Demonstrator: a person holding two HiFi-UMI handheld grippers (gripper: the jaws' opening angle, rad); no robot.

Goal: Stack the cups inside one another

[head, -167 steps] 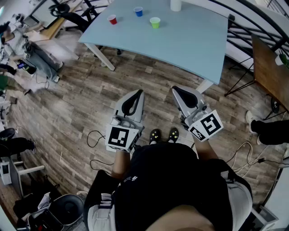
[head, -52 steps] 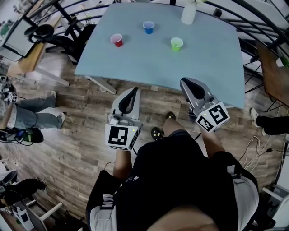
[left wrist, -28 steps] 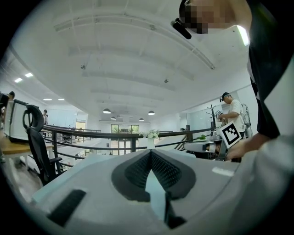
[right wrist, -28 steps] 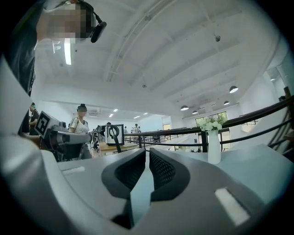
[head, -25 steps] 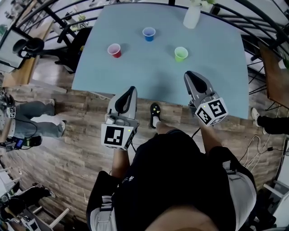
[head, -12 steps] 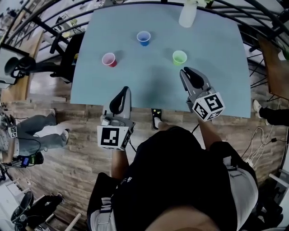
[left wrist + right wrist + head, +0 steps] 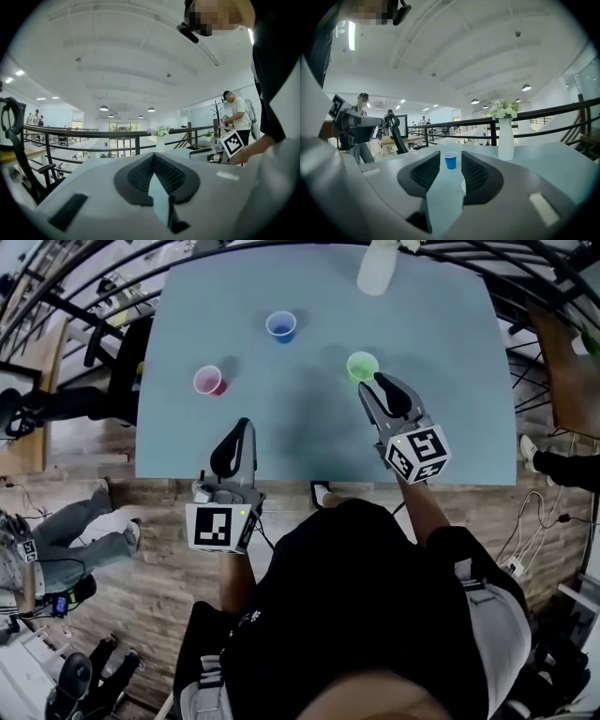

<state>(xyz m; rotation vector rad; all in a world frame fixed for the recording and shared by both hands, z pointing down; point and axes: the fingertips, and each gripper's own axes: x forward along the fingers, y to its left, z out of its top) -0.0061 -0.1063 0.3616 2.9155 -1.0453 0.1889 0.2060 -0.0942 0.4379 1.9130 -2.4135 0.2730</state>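
Three cups stand well apart on the pale blue counter (image 7: 450, 399): a green cup (image 7: 362, 365) to the right, a blue cup (image 7: 280, 325) farther back, and a red cup (image 7: 208, 381) to the left. The right gripper (image 7: 373, 387) hovers just short of the green cup. Its jaws are apart and have just been opening, with nothing between them. The left gripper (image 7: 240, 427) hangs over the counter's near edge, jaws together and empty. A white vase (image 7: 375, 273) stands at the far edge.
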